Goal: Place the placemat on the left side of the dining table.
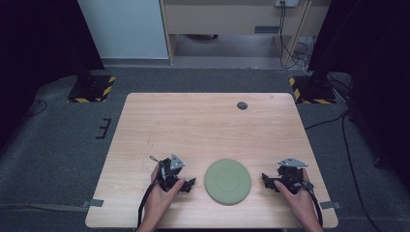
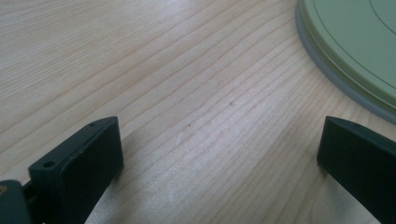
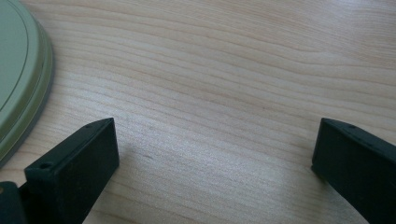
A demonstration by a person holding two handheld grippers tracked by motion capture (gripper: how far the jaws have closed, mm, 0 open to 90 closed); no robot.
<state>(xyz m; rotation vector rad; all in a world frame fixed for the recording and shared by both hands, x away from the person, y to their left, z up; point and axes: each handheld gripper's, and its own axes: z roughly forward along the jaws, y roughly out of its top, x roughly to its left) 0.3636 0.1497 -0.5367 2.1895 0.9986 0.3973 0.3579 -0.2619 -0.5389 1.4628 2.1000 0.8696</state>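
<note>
Both grippers sit low at the near edge with jaws spread wide, nothing in them. The left gripper (image 1: 186, 183) and right gripper (image 1: 270, 181) flank the green plate (image 1: 227, 181), which lies flat between them, about equally close to each.

Your two grippers, left gripper (image 1: 186, 184) and right gripper (image 1: 269, 181), are black, each topped by a grey three-cornered plate. Black cables trail toward the bottom of the frame. Your forearms are bare.
</note>
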